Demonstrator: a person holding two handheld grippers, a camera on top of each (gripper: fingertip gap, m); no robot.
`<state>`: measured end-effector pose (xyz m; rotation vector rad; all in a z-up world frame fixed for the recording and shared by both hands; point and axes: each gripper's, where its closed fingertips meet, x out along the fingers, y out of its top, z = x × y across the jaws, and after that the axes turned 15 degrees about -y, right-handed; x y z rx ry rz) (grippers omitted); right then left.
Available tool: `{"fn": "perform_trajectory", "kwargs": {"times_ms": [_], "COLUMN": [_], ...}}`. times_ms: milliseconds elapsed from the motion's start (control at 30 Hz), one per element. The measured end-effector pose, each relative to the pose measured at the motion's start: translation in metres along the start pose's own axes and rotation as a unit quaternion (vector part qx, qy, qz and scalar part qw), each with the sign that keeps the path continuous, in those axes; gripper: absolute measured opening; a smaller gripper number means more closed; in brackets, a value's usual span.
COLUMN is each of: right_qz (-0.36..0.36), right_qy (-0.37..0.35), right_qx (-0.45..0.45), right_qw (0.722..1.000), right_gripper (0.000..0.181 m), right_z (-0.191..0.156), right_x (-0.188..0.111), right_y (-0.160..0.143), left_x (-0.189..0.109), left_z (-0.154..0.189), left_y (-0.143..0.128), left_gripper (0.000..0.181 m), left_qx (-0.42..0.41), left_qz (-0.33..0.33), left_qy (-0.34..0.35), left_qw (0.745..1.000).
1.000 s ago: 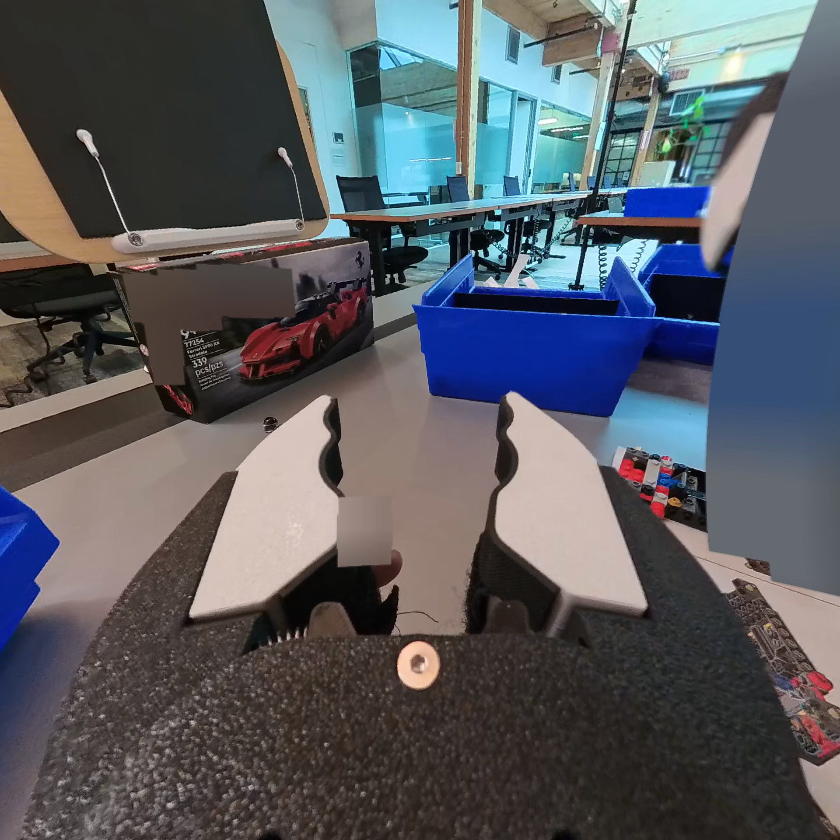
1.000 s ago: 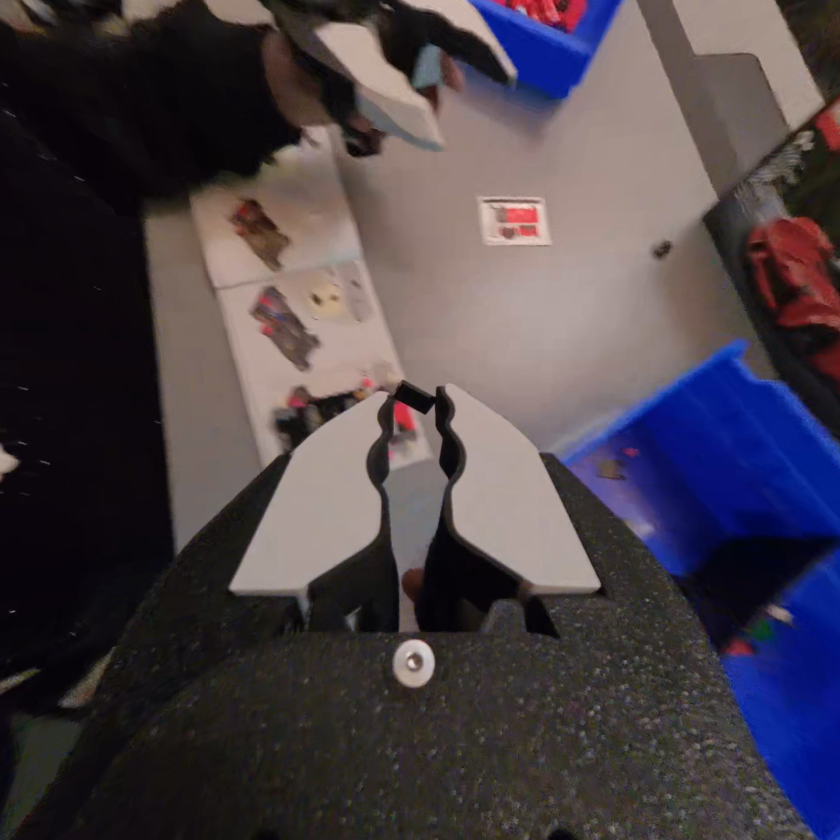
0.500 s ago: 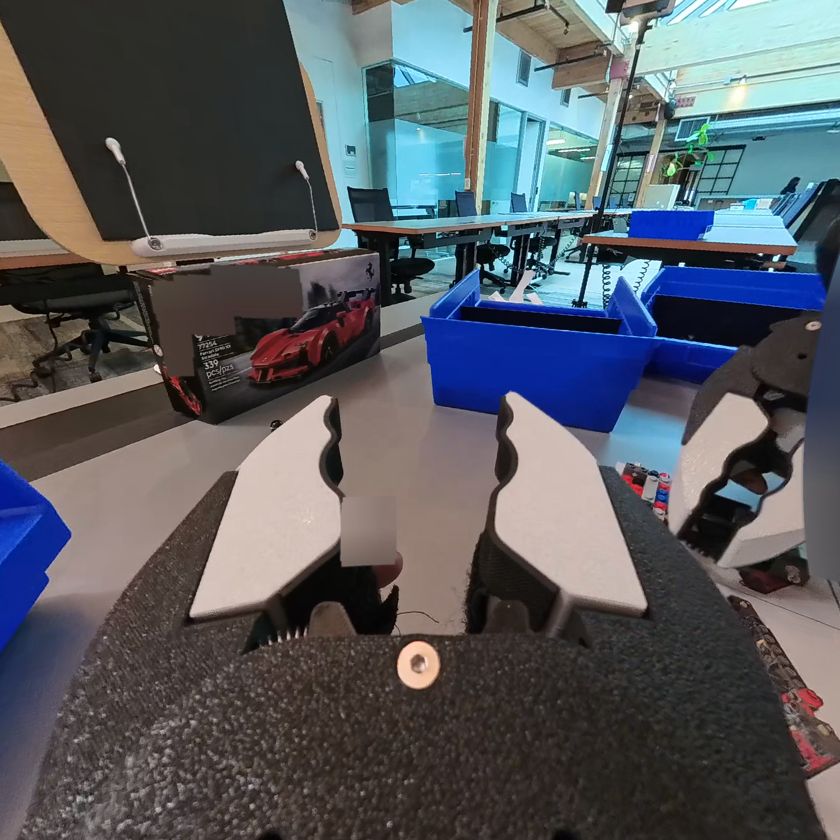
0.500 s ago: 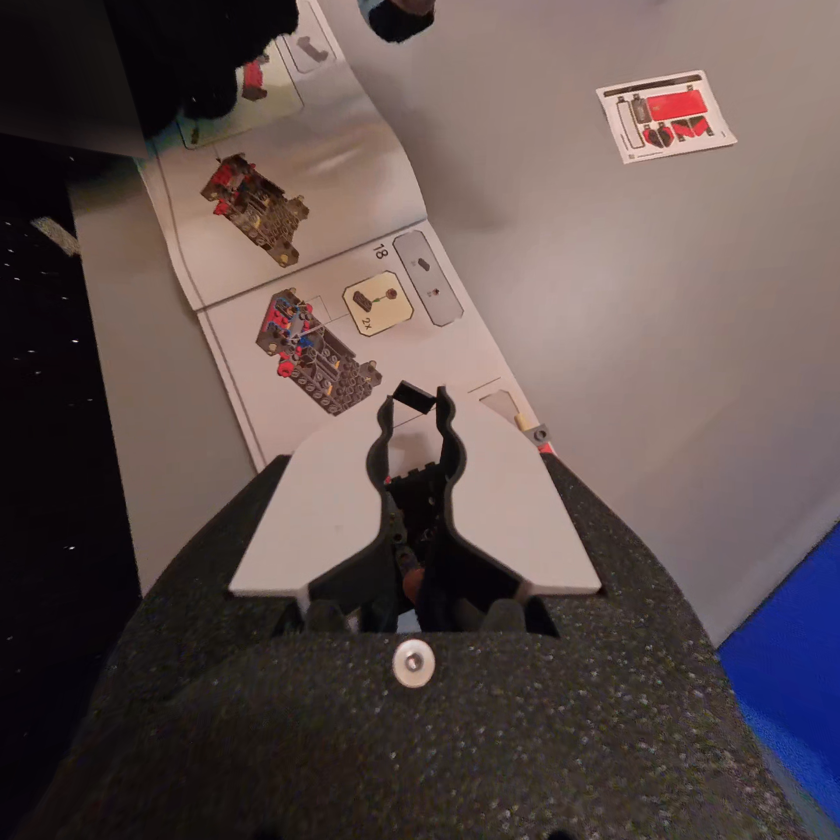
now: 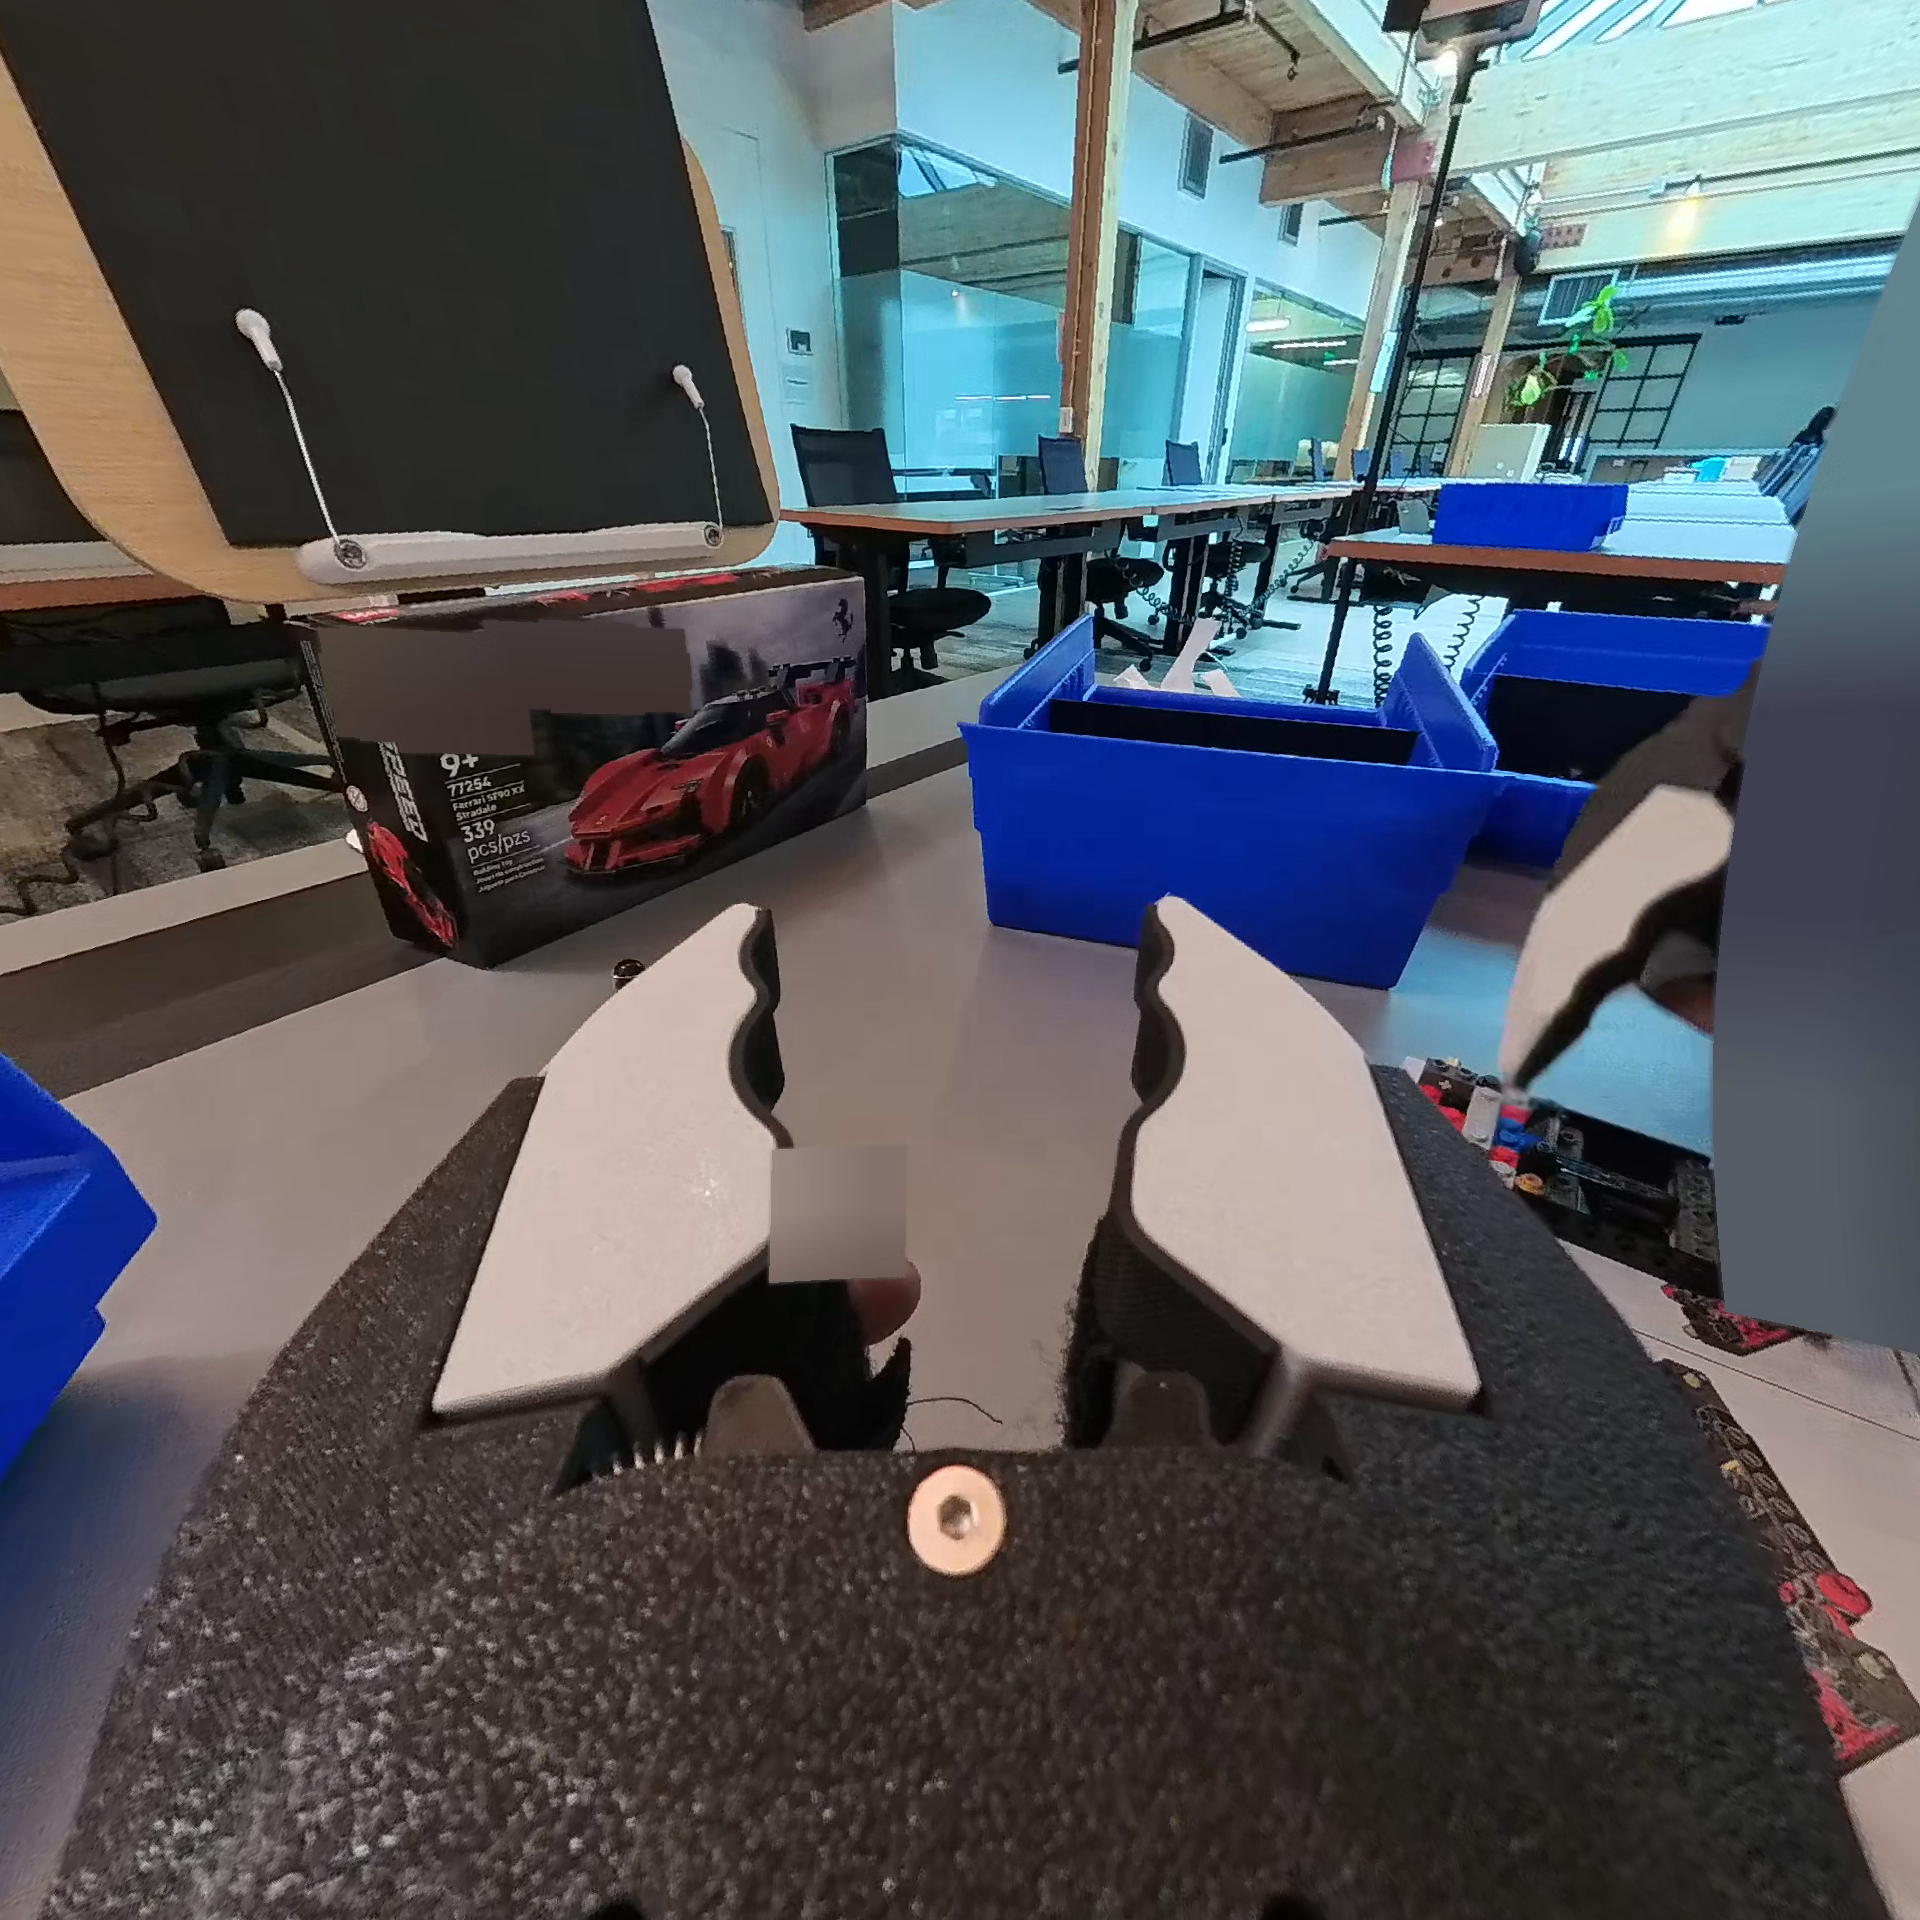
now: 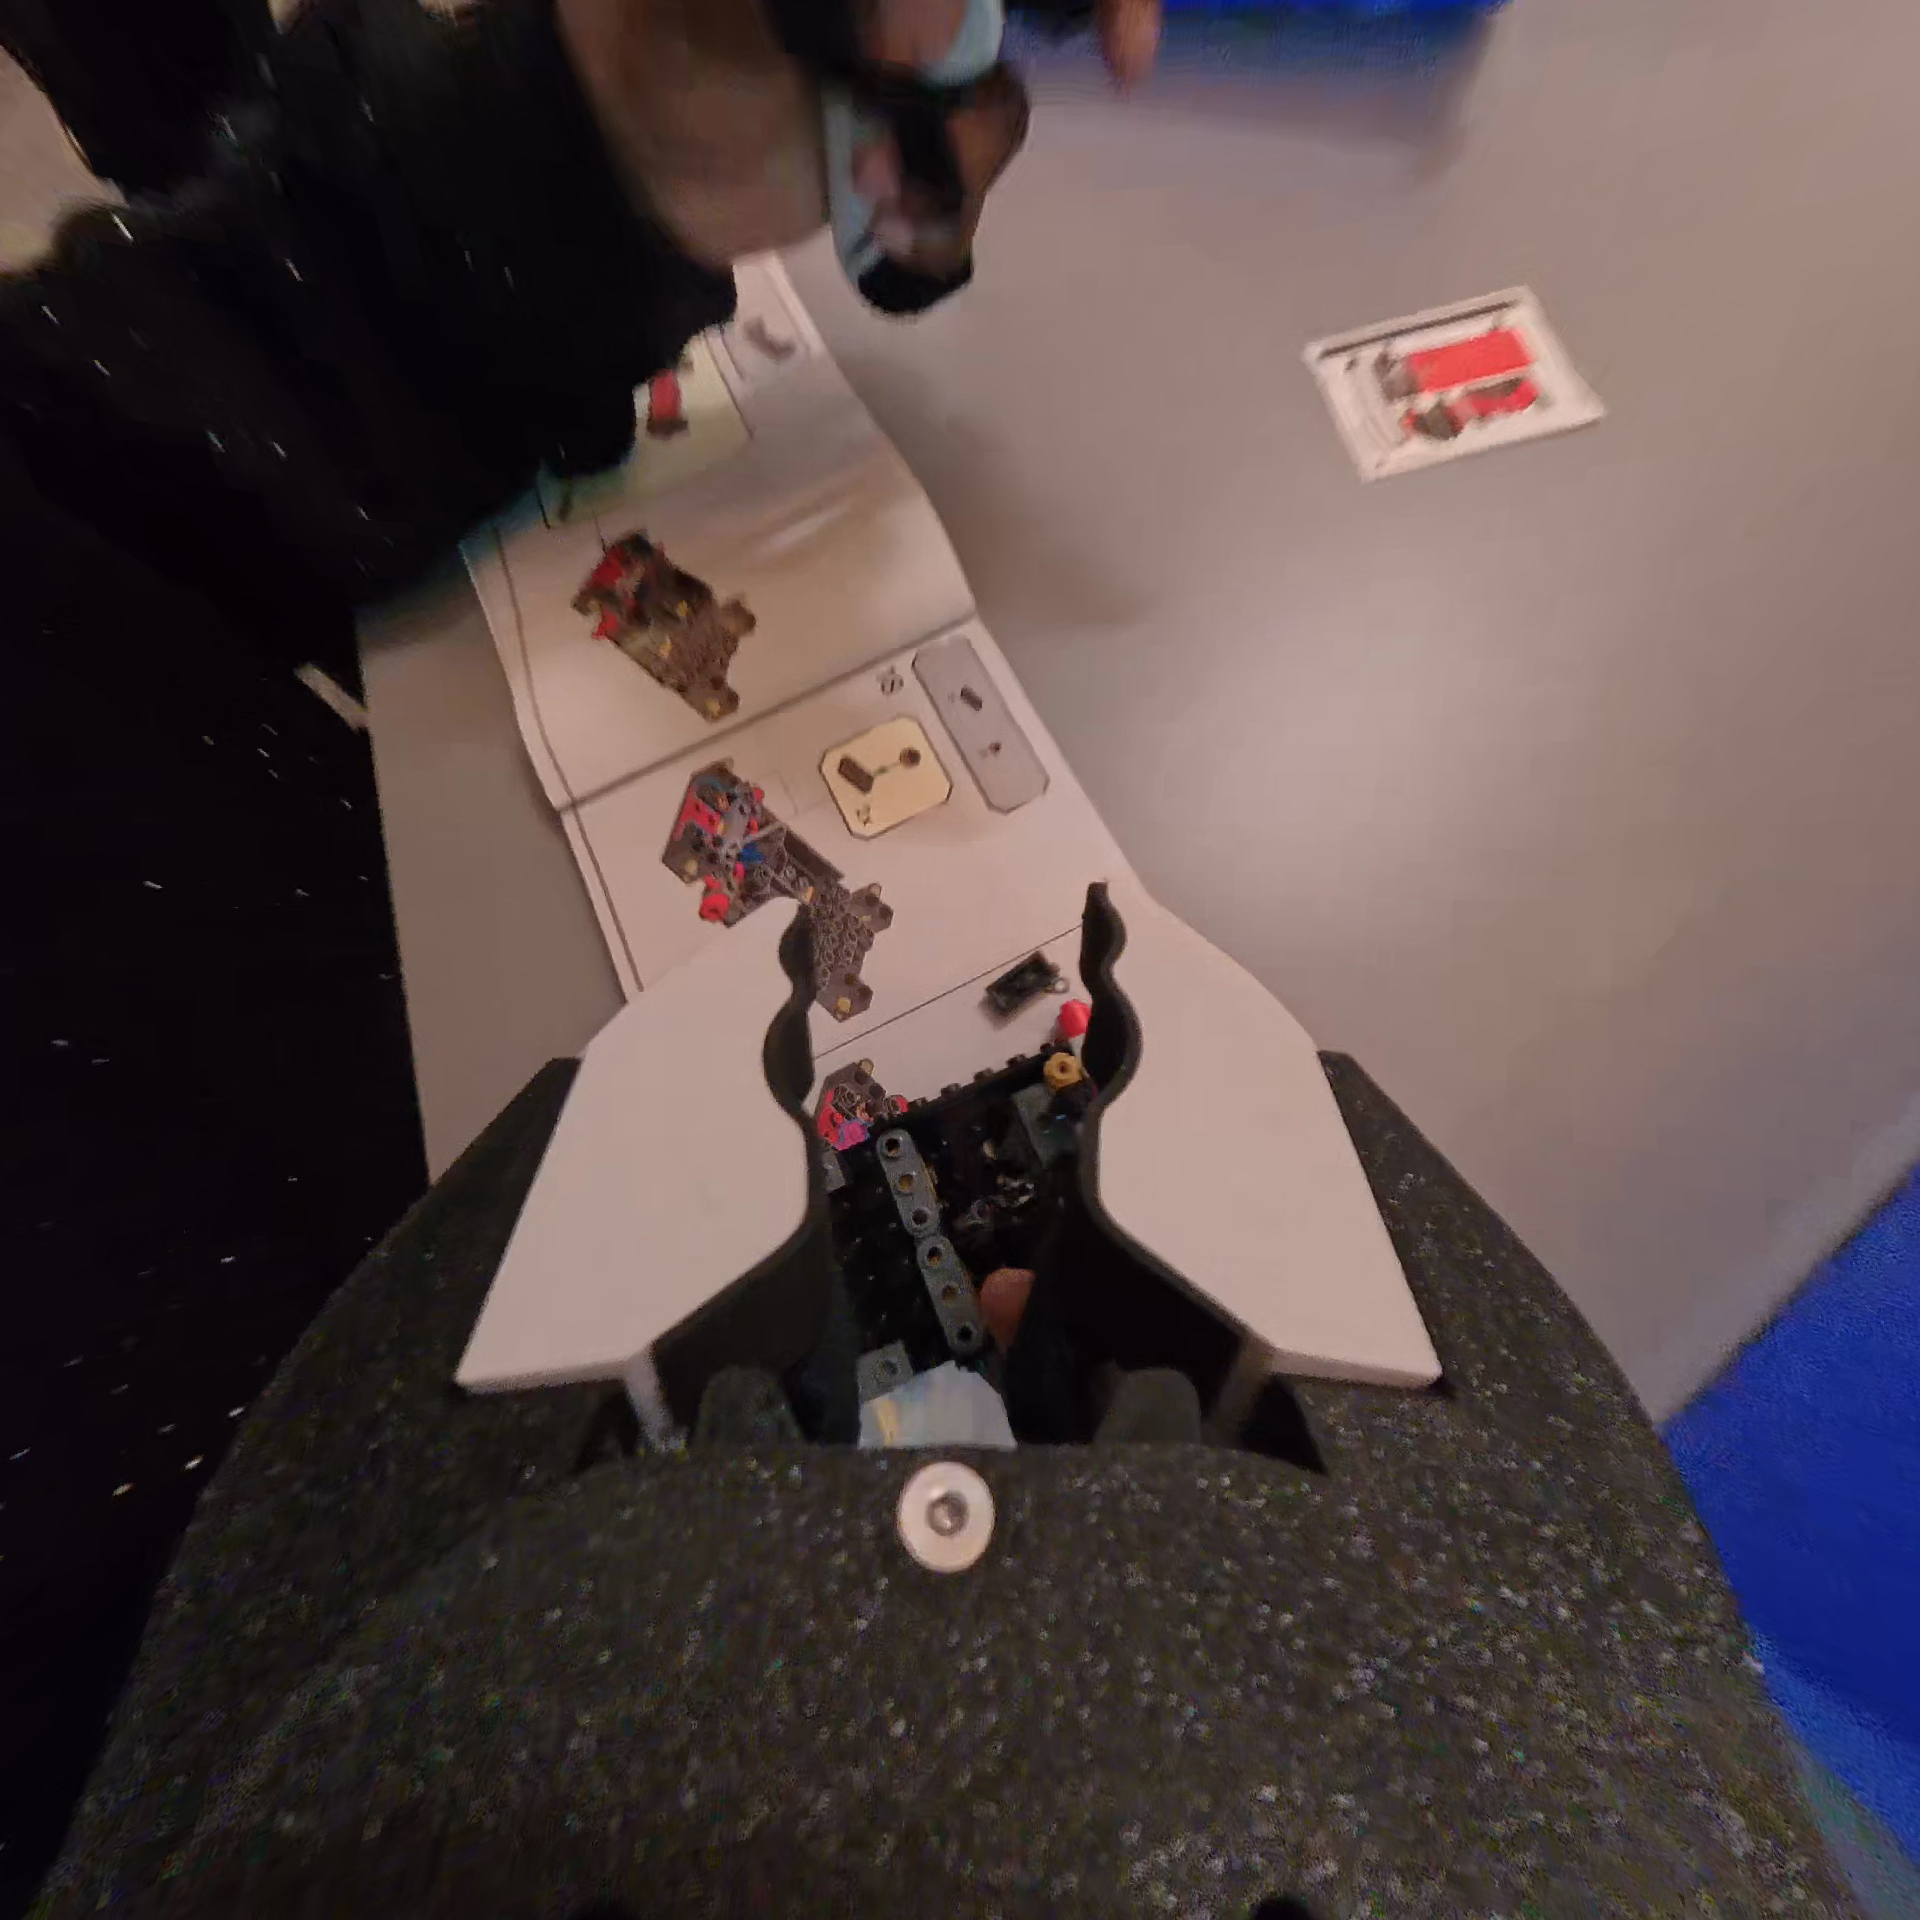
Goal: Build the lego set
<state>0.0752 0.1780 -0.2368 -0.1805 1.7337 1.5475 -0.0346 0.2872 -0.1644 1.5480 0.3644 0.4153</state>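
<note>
Lego build: the black part-built chassis lies on the open instruction booklet, seen between the fingers of my right gripper.
Loose piece: a small black brick rests on the booklet just beyond the chassis.
My right gripper: spread wide, holding nothing, above the chassis.
My left gripper: also spread, empty, over bare grey table.
Sticker sheet: flat on the table, well apart.
Beyond: set box and blue bin at the table's far side.
</note>
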Motion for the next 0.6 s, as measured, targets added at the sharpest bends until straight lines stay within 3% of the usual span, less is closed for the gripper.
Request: {"fn": "perform_trajectory", "kwargs": {"times_ms": [233,267,333,467,600], "right_qz": [-0.03,-0.05,-0.075,-0.129,-0.168], "right_qy": [-0.058,-0.074,-0.101,-0.141,-0.097], "right_qx": [-0.029,-0.046,-0.096,-0.17,-0.234], "right_qw": [0.997,0.995,0.987,0.967,0.953], "right_gripper": [0.059,0.047,0.003,0.0,0.001], "right_z": [0.073,0.087,0.116,0.176,0.208], "right_x": [-0.058,-0.066,-0.08,-0.092,-0.078], "right_y": [0.021,0.02,0.018,0.014,-0.006], "left_x": [0.001,0.001,0.001,0.0,0.0], "left_z": [0.001,0.0,0.0,-0.001,0.0], "left_y": [-0.003,-0.004,-0.005,-0.008,-0.005], "left_gripper": [0.065,0.065,0.065,0.064,0.063], "left_qx": [-0.001,-0.002,-0.002,-0.003,0.0], "left_qz": [-0.006,-0.008,-0.012,-0.016,-0.006], "left_qy": [-0.002,-0.003,-0.002,-0.001,-0.005], "left_qw": [1.0,1.0,1.0,1.0,1.0]}}
